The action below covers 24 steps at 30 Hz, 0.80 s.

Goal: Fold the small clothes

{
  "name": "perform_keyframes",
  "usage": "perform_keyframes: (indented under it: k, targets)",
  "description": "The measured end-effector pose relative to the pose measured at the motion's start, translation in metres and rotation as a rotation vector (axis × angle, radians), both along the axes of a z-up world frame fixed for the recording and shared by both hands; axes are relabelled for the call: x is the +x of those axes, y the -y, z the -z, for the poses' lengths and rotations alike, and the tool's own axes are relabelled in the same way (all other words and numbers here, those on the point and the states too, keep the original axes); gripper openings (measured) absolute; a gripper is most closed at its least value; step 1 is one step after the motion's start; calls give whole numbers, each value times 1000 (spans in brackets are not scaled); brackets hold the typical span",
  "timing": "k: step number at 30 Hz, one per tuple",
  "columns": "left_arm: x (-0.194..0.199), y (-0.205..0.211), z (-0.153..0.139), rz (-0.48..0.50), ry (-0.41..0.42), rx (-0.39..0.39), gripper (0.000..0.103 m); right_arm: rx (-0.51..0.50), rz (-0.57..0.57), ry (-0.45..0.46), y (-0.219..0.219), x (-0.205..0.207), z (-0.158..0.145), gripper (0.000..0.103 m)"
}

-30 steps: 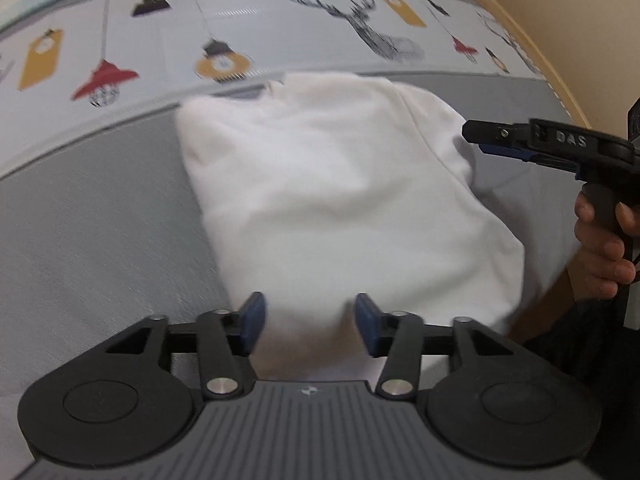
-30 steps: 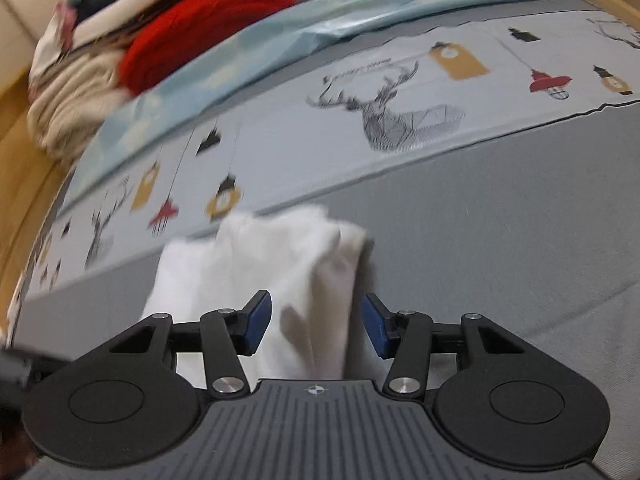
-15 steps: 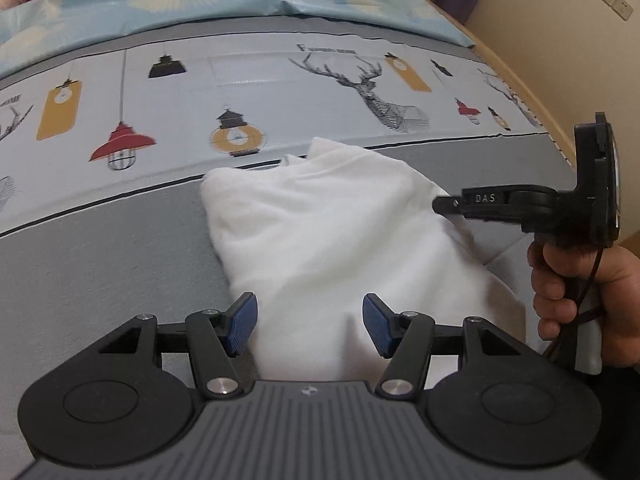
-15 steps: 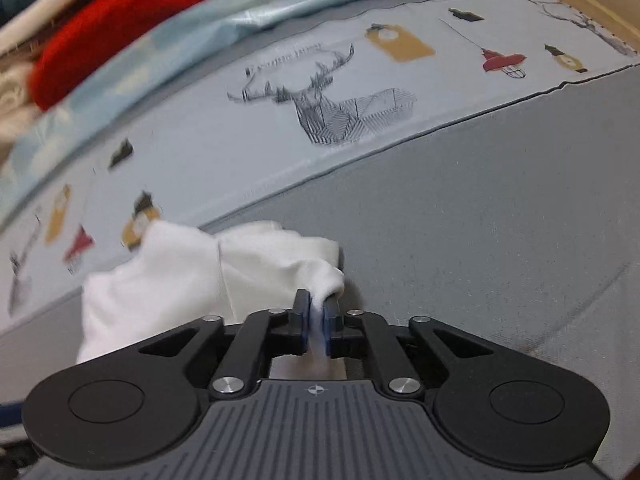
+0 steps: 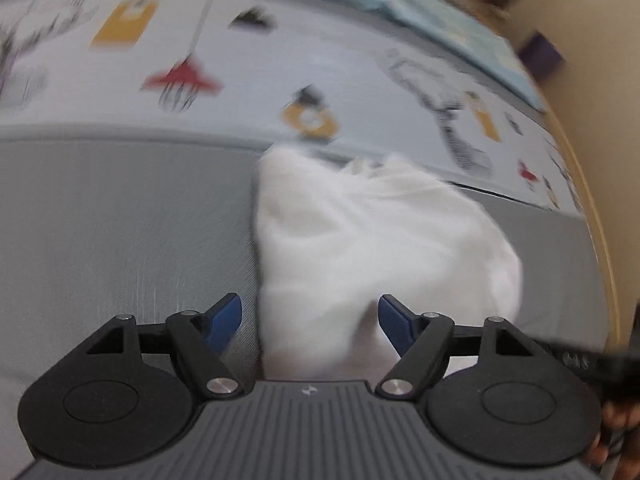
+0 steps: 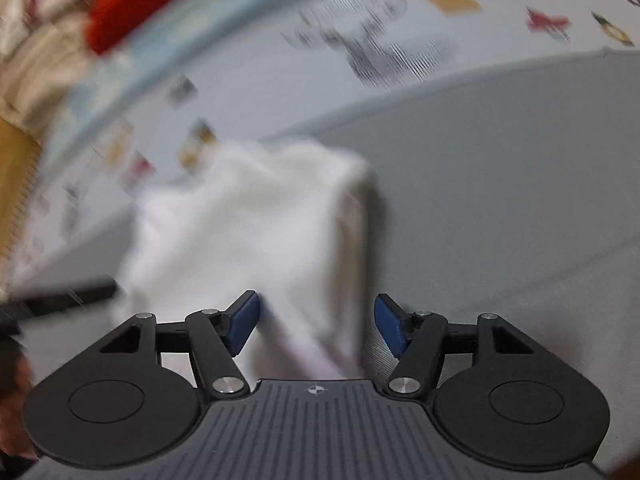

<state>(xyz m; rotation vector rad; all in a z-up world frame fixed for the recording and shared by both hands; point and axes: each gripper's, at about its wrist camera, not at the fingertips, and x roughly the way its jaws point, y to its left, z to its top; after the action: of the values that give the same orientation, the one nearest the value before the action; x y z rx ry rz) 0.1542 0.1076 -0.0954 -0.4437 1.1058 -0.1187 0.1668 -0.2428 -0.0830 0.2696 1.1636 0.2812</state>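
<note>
Where it pinched earlier, right gripper [image 6: 316, 320] jaws are opening over white garment [image 6: 256, 232]

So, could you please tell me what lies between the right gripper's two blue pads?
The near edge of the folded white garment, unpinched as the jaws are opening; the right wrist view shows it.

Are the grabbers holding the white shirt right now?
No, nothing is held. Both the left gripper and right gripper have jaws opening over the white shirt, not pinching it.
</note>
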Motion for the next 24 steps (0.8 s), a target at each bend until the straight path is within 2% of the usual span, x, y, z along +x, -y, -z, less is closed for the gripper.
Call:
perform_keyframes:
  k: [1, 4, 6, 11, 12, 13, 15, 18, 20, 23, 24]
  targets:
    - [2, -3, 8, -22, -26, -19, 80, -5, 0, -23, 2, 1, 4, 73]
    - [8, -8, 27, -52, -81, -88, 80, 20, 14, -46, 5, 5, 10, 73]
    - [14, -6, 30, -38, -75, -111, 80, 29, 20, -62, 4, 8, 15, 74]
    - [24, 2, 32, 7, -42, -110, 78, 49, 36, -86, -1, 12, 21, 76]
    - [26, 3, 31, 11, -33, -97, 74, 58, 42, -90, -2, 15, 22, 73]
    - [26, 4, 30, 15, -22, -80, 71, 73, 46, -90, -3, 16, 23, 64]
    - [27, 7, 26, 25, 6, -49, 55, 112, 47, -90, -6, 18, 22, 50]
    - [29, 5, 18, 29, 47, -37, 39, 113, 47, -70, -14, 22, 21, 38]
    - [29, 1, 8, 24, 91, -21, 37, 119, 55, -31, -19, 22, 16, 31]
    - [23, -9, -17, 11, 217, 52, 37, 170, 48, 86, -26, 22, -1, 29]
    - [21, -15, -26, -8, 267, 65, 43, 169, 24, 146, -35, 21, -9, 30]
